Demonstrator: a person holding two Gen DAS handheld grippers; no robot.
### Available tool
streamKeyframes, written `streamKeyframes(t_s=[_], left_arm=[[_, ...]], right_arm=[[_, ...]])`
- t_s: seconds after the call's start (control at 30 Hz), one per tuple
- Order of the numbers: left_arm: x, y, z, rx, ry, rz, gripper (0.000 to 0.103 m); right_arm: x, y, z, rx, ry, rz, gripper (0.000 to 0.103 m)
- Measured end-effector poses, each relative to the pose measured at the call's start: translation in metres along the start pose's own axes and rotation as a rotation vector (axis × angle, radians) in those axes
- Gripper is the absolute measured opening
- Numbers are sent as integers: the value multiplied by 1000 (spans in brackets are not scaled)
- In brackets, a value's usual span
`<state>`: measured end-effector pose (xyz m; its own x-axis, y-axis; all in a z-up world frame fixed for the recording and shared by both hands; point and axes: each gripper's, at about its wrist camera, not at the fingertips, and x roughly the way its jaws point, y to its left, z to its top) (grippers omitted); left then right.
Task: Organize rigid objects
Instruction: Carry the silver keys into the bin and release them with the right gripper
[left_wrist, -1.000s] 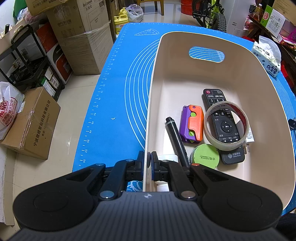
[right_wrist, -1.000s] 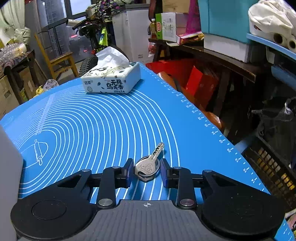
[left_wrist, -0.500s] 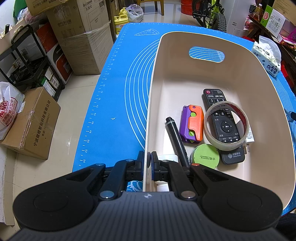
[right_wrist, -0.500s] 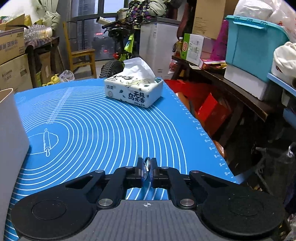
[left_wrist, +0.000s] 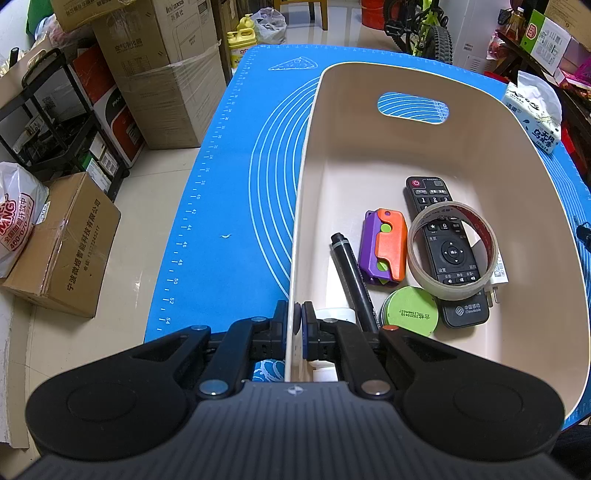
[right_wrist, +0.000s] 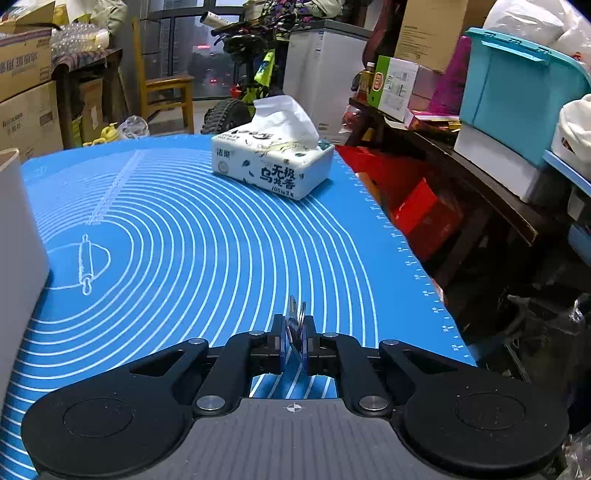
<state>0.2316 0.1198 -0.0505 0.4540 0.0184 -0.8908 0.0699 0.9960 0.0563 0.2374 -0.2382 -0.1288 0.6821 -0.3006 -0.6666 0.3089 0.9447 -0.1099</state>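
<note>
My left gripper (left_wrist: 294, 322) is shut on the near left wall of the cream bin (left_wrist: 306, 173), which stands on the blue mat (left_wrist: 229, 221). Inside the bin lie a black remote (left_wrist: 445, 254), a tape roll (left_wrist: 452, 251) over it, a purple and orange toy (left_wrist: 384, 249), a black marker (left_wrist: 351, 273) and a green round tin (left_wrist: 410, 312). My right gripper (right_wrist: 294, 328) is shut on a silver key (right_wrist: 295, 314), held edge-on just above the mat (right_wrist: 184, 240). The bin's outer wall (right_wrist: 18, 229) shows at the left edge of the right wrist view.
A tissue pack (right_wrist: 273, 166) sits at the mat's far end, also visible as the tissue pack (left_wrist: 533, 114) beyond the bin. Cardboard boxes (left_wrist: 62, 247) stand on the floor to the left. Shelves and a teal crate (right_wrist: 517, 92) crowd the right side past the mat's edge.
The right gripper closed on the key that lay flat on the mat, lifted it and rolled upright. The left gripper and the bin stayed still.
</note>
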Motion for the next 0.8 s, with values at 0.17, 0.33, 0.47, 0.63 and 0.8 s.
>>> streamKeyframes(t_s=[0.17, 0.33, 0.47, 0.63, 0.8], left_arm=[[0, 0, 0, 0, 0, 0, 8], [0, 0, 0, 0, 0, 0, 8], [0, 0, 0, 0, 0, 0, 8], [0, 0, 0, -1, 0, -1, 8], [0, 0, 0, 0, 1, -1, 8]], right_arm=[[-35, 5, 15, -17, -50, 52, 18], [-86, 23, 43, -36, -126, 181, 18], [-125, 51, 61, -70, -186, 302, 18], [-150, 91, 68, -119, -180, 430, 18], [-148, 133, 50, -175, -107, 491, 18]])
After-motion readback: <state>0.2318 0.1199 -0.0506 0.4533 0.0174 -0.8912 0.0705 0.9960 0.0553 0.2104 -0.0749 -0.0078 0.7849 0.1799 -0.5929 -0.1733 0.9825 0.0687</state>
